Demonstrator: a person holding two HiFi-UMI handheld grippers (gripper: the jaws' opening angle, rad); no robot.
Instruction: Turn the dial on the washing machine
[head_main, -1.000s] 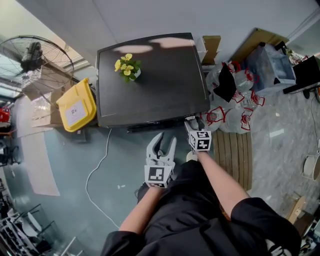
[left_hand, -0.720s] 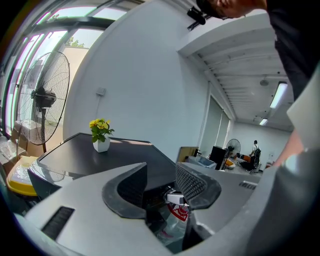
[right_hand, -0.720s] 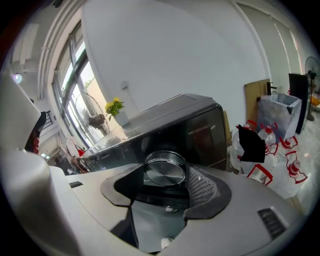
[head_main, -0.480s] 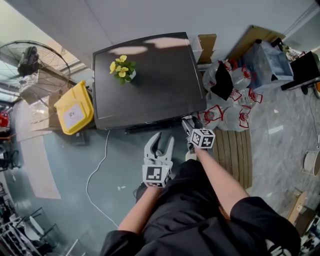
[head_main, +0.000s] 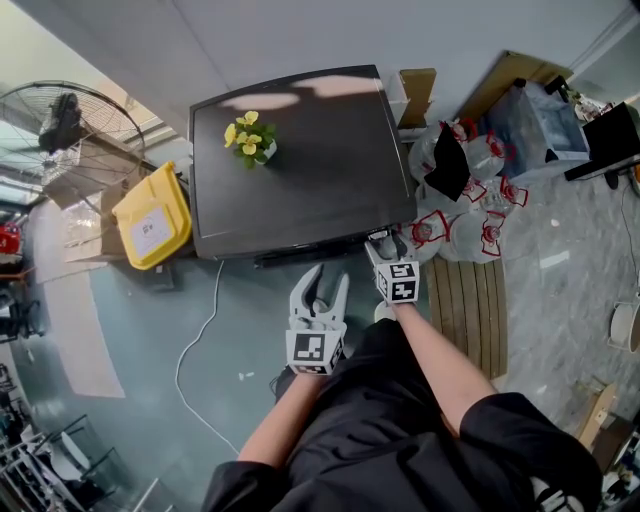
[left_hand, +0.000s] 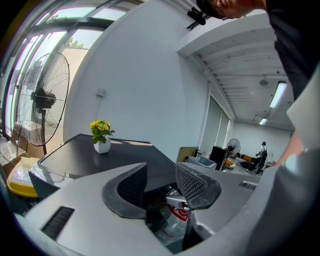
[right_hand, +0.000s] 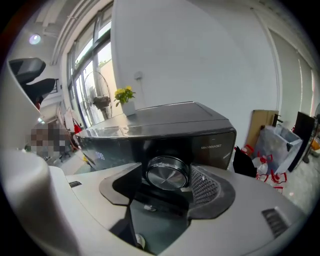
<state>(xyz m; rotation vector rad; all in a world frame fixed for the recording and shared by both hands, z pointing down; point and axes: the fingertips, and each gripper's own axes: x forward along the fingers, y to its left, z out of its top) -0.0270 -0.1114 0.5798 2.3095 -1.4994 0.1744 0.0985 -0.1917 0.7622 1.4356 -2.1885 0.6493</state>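
The washing machine (head_main: 300, 170) stands against the wall, and a small pot of yellow flowers (head_main: 252, 138) sits near the back left corner of its dark top. The dial (right_hand: 167, 173) is a round metal knob on the front panel, close to the machine's right front corner and just under the top's front edge.

The right gripper (head_main: 386, 241) is already at that corner. Its fingers (right_hand: 207, 185) have just been opening and now stand spread, one on each side of the dial. The knob sits between them, and the pads look just beside its rim rather than pressed onto it.

The left gripper (head_main: 325, 283) hangs in front of the middle of the front edge, well apart from the dial. Its fingers (left_hand: 192, 182) are spread with nothing between them. The right hand is plainly the nearer one and the one placed for the job.

The dial's flat face points straight out of the front panel toward the person. Its axis runs level from front to back, close to the line along which the right gripper reaches in. The dial lies dead ahead between the fingers, so no sideways shift looks necessary. In my judgement the next turn needs the fingers to close on the rim, followed by a roll of the wrist about that front-to-back axis.
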